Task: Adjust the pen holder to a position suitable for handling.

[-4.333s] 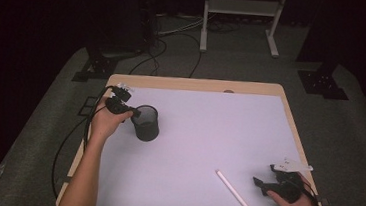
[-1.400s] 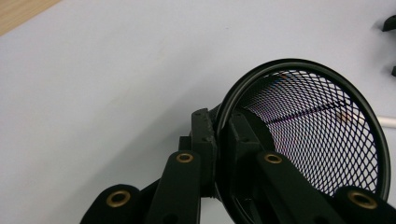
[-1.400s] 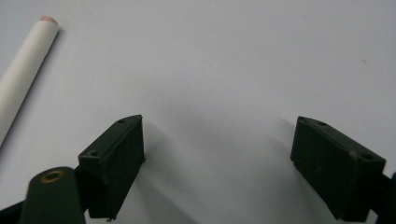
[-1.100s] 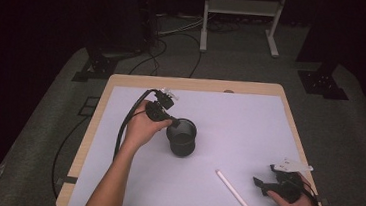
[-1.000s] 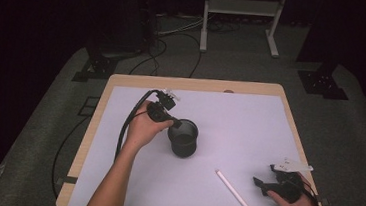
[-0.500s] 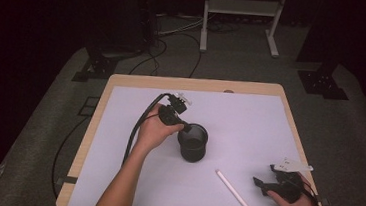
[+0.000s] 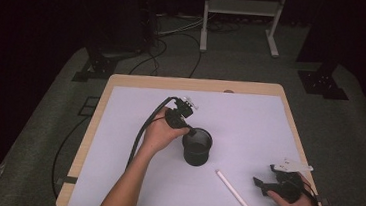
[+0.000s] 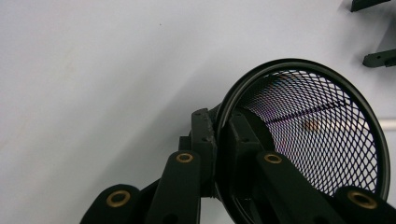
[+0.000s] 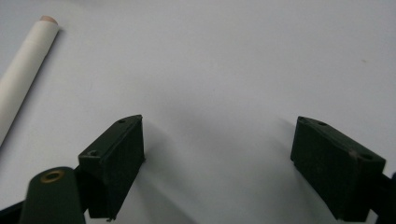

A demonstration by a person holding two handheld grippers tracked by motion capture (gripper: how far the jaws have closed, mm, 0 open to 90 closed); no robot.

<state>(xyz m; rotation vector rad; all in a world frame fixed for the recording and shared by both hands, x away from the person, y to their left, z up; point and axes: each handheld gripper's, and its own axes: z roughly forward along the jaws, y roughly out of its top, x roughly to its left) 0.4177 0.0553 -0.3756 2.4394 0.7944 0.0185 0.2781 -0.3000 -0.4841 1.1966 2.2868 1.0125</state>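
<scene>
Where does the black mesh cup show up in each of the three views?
High view: the mesh cup stands mid-table, left gripper clamped on its rim.
Left gripper view: cup at right, seen into its mouth, rim pinched between the jaws.
Right gripper view: I can't find the cup there; open jaws over the mat.
Shared landmark: the white stick, right of the cup in the high view, top left in the right gripper view.
</scene>
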